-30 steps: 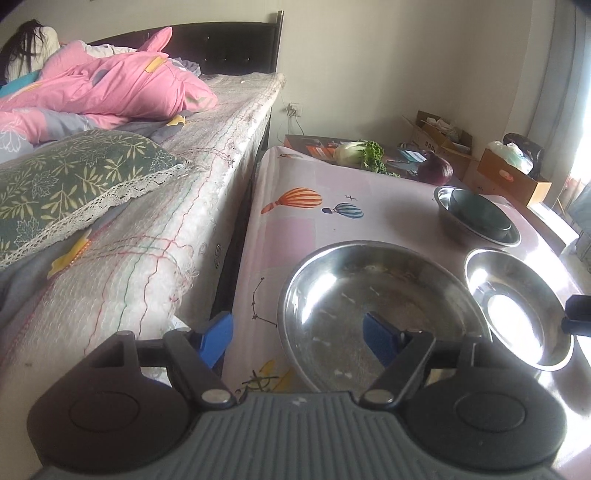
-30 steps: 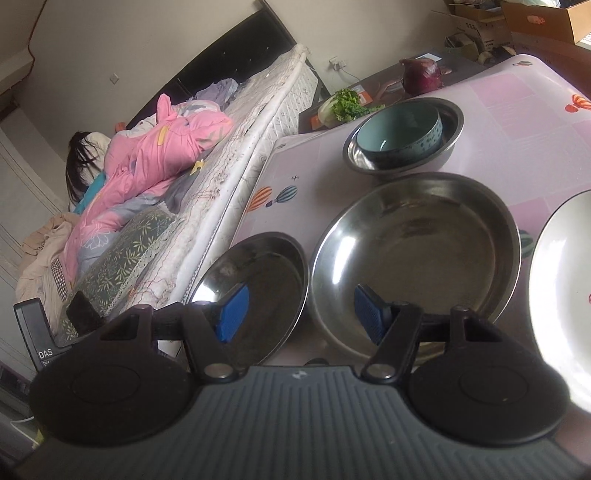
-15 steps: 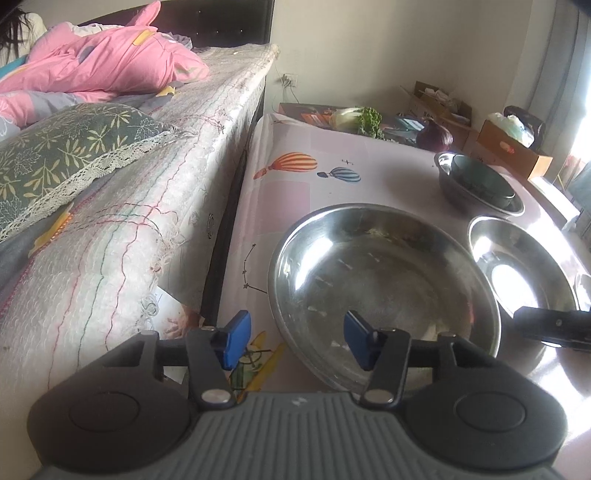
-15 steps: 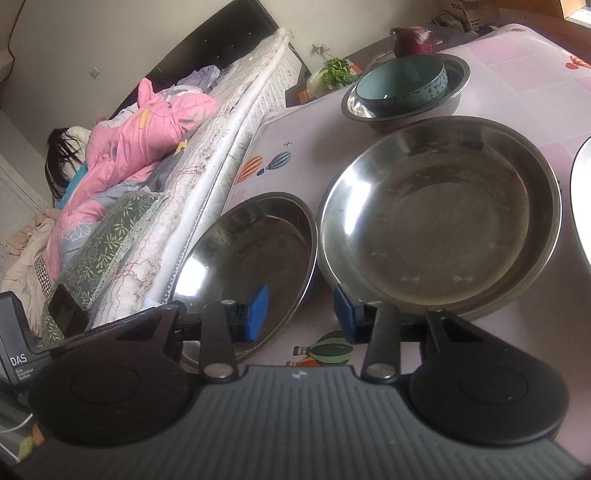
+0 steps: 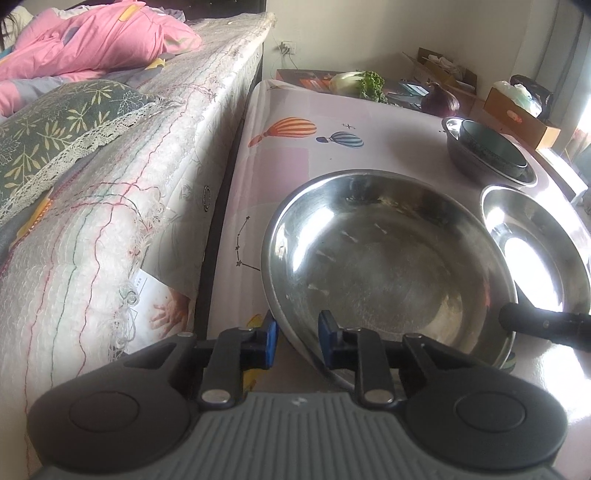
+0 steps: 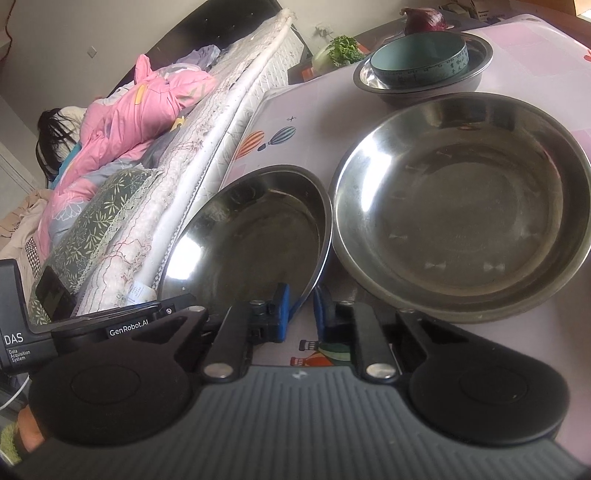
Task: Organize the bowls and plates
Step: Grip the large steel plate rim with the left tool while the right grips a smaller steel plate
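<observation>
A steel plate (image 5: pixel 388 266) lies near the table's left edge; it also shows in the right wrist view (image 6: pixel 251 240). My left gripper (image 5: pixel 297 338) is shut on its near left rim. My right gripper (image 6: pixel 300 312) is shut on the same plate's near right rim and shows in the left wrist view as a dark finger (image 5: pixel 546 325). A second, larger steel plate (image 6: pixel 461 206) lies just right of it, seen in the left wrist view too (image 5: pixel 535 258). Farther back a teal bowl (image 6: pixel 419 59) sits inside a steel bowl (image 6: pixel 476 74).
The table wears a pink cloth with balloon prints (image 5: pixel 295 129). A bed with a mattress (image 5: pixel 129 184), a green pillow and a pink quilt runs along its left edge. A purple onion (image 6: pixel 423 20) and a cabbage (image 5: pixel 354 81) lie beyond the table's far end.
Both grippers have closed from wide open onto opposite near rims of the left steel plate. Both cameras have moved in closer to it.
</observation>
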Tool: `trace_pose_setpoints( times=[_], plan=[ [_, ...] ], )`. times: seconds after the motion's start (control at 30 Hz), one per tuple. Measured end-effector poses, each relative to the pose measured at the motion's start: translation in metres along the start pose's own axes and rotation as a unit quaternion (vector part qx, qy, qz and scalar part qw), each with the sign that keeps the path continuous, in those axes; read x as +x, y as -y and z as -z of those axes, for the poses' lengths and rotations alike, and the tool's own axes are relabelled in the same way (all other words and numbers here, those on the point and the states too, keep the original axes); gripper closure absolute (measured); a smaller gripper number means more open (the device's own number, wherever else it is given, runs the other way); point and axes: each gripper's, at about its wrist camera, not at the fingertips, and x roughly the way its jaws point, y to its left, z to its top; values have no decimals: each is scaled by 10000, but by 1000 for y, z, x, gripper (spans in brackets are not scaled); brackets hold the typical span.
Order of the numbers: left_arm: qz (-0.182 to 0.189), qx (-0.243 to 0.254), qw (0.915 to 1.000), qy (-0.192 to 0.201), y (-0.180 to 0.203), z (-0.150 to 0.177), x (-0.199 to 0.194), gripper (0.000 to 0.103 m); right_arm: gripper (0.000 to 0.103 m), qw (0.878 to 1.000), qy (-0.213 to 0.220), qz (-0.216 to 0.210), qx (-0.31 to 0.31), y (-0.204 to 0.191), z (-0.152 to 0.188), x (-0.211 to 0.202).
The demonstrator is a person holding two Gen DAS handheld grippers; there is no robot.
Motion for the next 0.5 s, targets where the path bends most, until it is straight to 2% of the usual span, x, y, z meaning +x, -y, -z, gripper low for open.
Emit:
trace_pose_setpoints(
  times=[0.23,0.5],
  plan=[
    [298,151,9992,-198,-3,8,-9,78,89,9996,-234,-151,-39,-1,3,-7],
    [700,566,9953,-346,-4,31,-24,73,87,9955,-805,-500,-20,2,26,-24]
  ],
)
